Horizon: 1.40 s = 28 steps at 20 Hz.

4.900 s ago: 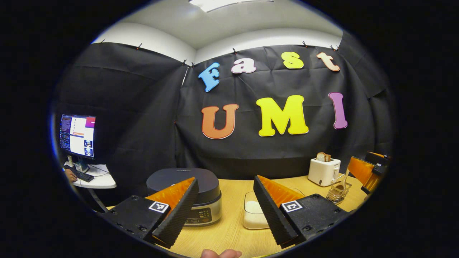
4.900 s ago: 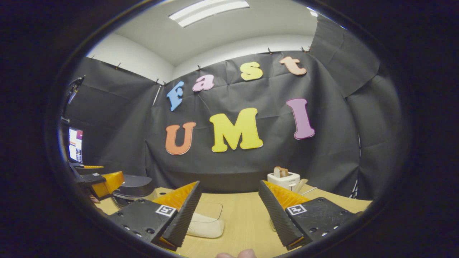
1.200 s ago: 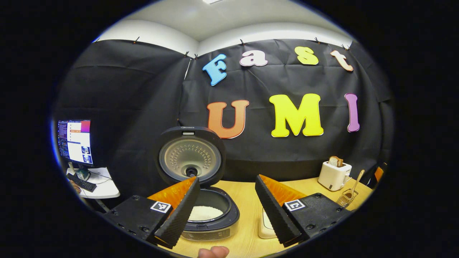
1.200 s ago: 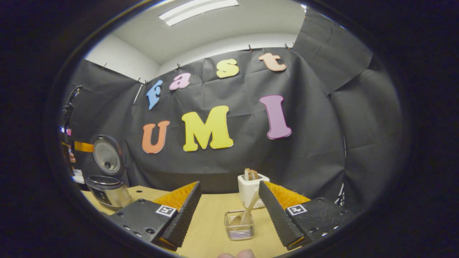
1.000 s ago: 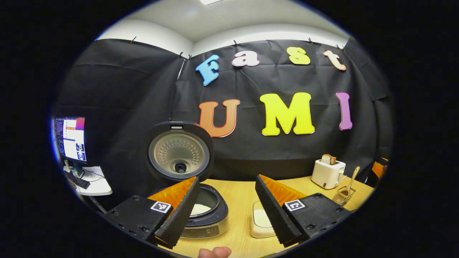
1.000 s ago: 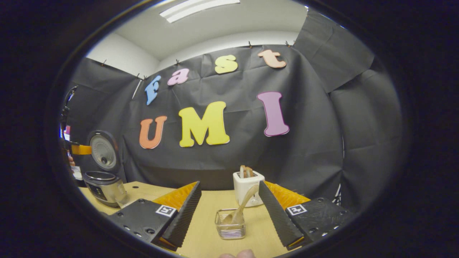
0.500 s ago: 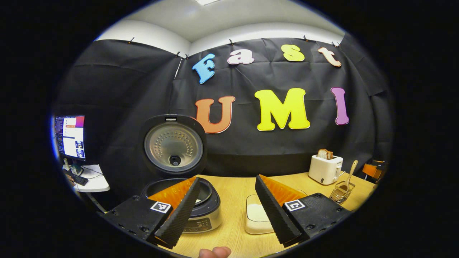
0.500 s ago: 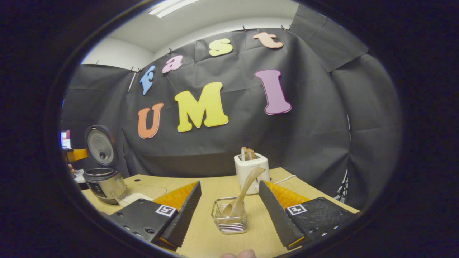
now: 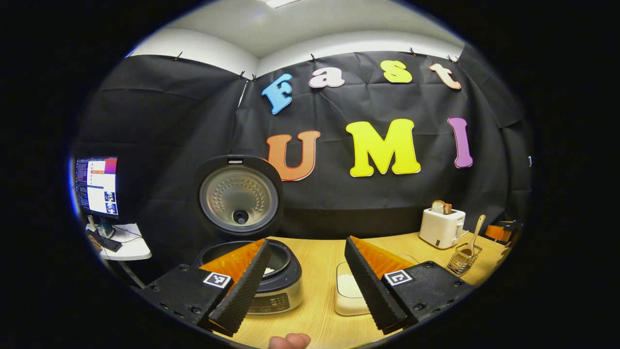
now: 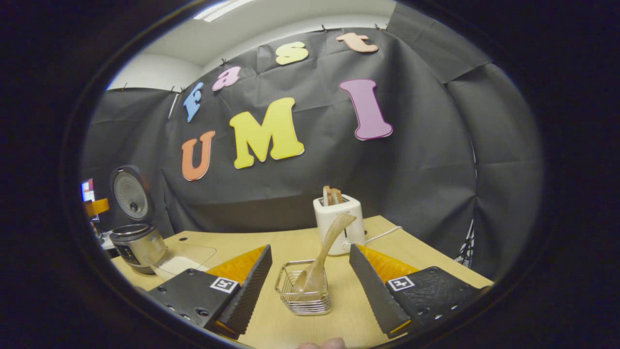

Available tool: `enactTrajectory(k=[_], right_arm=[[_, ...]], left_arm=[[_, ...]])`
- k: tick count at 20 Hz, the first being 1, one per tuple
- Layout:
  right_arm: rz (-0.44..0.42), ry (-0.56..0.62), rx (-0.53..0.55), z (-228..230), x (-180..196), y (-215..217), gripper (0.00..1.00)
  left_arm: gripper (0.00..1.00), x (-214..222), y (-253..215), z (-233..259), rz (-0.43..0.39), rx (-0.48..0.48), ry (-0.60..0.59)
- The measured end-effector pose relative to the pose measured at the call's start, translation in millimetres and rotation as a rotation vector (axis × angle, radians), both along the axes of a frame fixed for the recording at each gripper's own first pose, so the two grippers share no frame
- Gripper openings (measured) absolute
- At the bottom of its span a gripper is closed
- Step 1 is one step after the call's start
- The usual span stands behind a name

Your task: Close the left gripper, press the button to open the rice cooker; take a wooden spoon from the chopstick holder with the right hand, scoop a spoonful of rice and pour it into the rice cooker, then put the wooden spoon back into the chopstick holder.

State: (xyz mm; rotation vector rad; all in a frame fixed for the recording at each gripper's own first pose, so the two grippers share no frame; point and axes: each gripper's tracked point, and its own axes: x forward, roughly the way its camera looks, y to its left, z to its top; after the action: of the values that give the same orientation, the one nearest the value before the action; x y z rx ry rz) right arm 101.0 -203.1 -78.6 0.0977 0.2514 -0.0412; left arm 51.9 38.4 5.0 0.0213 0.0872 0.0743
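The rice cooker (image 9: 278,286) stands with its lid (image 9: 238,196) raised upright; in the right gripper view the rice cooker (image 10: 138,247) is far left. My left gripper (image 9: 302,315) is open, just in front of the cooker. A white dish of rice (image 9: 349,293) lies right of the cooker. The wooden spoon (image 10: 323,252) leans in the wire chopstick holder (image 10: 304,291), bowl down, handle up to the right. My right gripper (image 10: 310,315) is open, with the holder between and just beyond its fingers. In the left gripper view the holder (image 9: 464,259) and spoon (image 9: 476,231) sit far right.
A white toaster (image 10: 339,223) with bread stands behind the holder, its cord trailing right. The toaster (image 9: 441,227) is at the table's back right. A monitor (image 9: 96,186) and keyboard sit on a small side table at left. The wooden table (image 10: 232,242) reaches the black cloth wall.
The cooker lid has opened since the earliest frame. My right gripper has swung toward the chopstick holder and come closer to it. My left gripper has drawn back slightly from the cooker.
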Motion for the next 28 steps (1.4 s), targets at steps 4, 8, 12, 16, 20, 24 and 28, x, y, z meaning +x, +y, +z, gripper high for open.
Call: enactTrajectory(k=[4, 8, 12, 16, 20, 24, 28], right_arm=[[0.008, 0.044, 0.033, -13.2, 17.8, -8.3, 0.96], [0.016, 0.098, 0.073, -28.0, 42.3, -16.1, 0.94], [0.026, 0.146, 0.145, -44.2, 73.3, -18.0, 0.95], [0.017, 0.192, 0.2, -61.6, 93.0, -22.6, 0.96], [0.019, 0.216, 0.236, -72.6, 101.3, -18.9, 0.72], [0.03, 0.231, 0.224, -77.1, 106.5, -13.6, 0.4], [0.029, 0.227, 0.239, -70.3, 105.1, -10.8, 0.14]], left_arm=[[0.99, -2.1, 1.7, -3.9, 0.016, 0.011, -0.002], [0.99, -0.4, -3.2, -7.2, 0.026, 0.025, 0.003], [0.99, -2.3, -2.6, -3.2, 0.042, 0.042, 0.001], [0.99, -3.7, -3.3, 0.6, 0.052, 0.063, 0.0], [0.99, -4.2, -3.9, -0.8, 0.056, 0.074, 0.002], [0.99, -4.2, 0.2, -4.4, 0.067, 0.066, 0.011], [0.99, -5.2, 4.6, -5.2, 0.074, 0.059, 0.008]])
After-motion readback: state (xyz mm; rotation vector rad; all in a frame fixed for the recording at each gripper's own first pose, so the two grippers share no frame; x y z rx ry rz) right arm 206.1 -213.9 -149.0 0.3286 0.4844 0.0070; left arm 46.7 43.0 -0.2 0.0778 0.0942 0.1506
